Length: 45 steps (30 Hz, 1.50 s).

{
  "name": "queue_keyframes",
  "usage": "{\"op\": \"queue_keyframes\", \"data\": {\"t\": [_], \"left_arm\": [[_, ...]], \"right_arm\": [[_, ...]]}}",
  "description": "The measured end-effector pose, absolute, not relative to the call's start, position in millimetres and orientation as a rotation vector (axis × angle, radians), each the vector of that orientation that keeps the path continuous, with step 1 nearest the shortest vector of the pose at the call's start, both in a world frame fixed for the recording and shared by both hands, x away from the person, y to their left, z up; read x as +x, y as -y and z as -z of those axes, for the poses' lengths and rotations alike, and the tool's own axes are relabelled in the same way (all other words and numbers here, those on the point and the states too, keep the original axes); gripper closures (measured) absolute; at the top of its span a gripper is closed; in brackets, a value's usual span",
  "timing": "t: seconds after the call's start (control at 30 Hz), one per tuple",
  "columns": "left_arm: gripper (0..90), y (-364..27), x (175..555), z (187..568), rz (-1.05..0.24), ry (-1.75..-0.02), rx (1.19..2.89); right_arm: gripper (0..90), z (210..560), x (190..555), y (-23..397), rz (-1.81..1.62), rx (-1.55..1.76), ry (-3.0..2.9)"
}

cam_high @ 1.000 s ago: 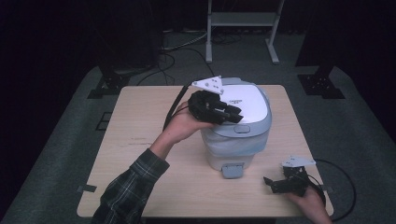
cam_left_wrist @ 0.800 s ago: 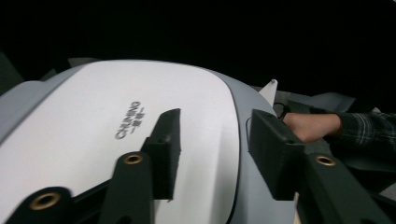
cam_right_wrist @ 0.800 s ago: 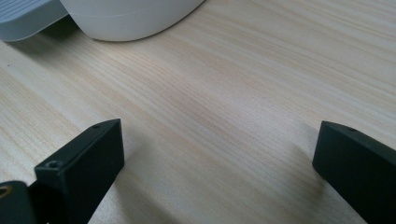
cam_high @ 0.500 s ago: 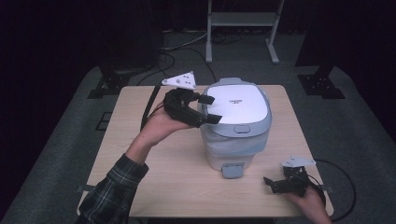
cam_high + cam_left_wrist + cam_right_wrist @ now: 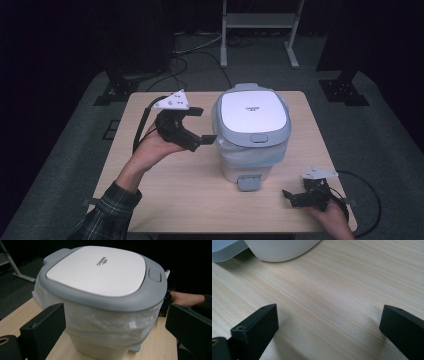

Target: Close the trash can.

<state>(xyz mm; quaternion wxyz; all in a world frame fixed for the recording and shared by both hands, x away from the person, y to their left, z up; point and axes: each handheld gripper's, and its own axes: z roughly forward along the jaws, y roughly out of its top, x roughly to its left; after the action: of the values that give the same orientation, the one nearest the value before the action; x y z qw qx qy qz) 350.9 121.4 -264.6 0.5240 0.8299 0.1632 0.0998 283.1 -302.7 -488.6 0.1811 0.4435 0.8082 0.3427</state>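
A white bin with a grey-rimmed lid (image 5: 250,120) and a clear plastic liner stands in the middle of the table; its lid (image 5: 100,267) is down. My left gripper (image 5: 204,125) is held just left of the bin at lid height and points at it. Its jaws have just been opening and now stand wide, with nothing gripped. In the left gripper view the bin's side fills the space ahead of that gripper (image 5: 117,335). My right gripper (image 5: 290,197) rests on the table at the front right, open and empty (image 5: 327,330).
The bin's grey pedal (image 5: 249,182) sticks out at its front, toward the right gripper; the pedal (image 5: 227,250) and the bin's base (image 5: 279,250) lie just ahead of it. The wooden table (image 5: 165,200) has bare room at the left. A metal stand (image 5: 260,22) is behind.
My left gripper has come off the top of the lid, moved left and a little down beside the bin, and its jaws have opened. The right gripper has not moved.
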Motion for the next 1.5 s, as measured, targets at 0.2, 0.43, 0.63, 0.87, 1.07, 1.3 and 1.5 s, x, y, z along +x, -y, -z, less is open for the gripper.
{"op": "queue_keyframes", "data": {"t": [0.2, 0.43, 0.63, 0.87, 1.07, 1.3, 1.5], "left_arm": [[1.5, -133.8, 341.7, 282.6, -0.271, -0.422, 1.978], [1.6, -148.1, 331.1, 310.6, -0.289, -0.466, 1.983], [1.6, -161.5, 324.5, 336.3, -0.3, -0.51, 1.97], [1.6, -175.2, 320.0, 363.4, -0.291, -0.567, 1.963], [1.6, -185.8, 314.9, 382.3, -0.329, -0.595, 1.97], [1.6, -198.3, 308.9, 407.5, -0.349, -0.637, 2.005], [1.5, -206.7, 304.9, 425.0, -0.357, -0.676, 2.036]], "right_arm": [[1.0, 488.6, 283.1, 302.7, -0.968, 1.253, -2.282], [1.0, 488.6, 283.1, 302.7, -0.968, 1.253, -2.282], [1.0, 488.6, 283.1, 302.7, -0.968, 1.253, -2.282], [1.0, 488.6, 283.1, 302.7, -0.968, 1.253, -2.282], [1.0, 488.6, 283.1, 302.7, -0.968, 1.252, -2.282], [1.0, 488.5, 283.1, 302.7, -0.967, 1.253, -2.282], [1.0, 488.5, 283.1, 302.6, -0.966, 1.254, -2.281]]}}
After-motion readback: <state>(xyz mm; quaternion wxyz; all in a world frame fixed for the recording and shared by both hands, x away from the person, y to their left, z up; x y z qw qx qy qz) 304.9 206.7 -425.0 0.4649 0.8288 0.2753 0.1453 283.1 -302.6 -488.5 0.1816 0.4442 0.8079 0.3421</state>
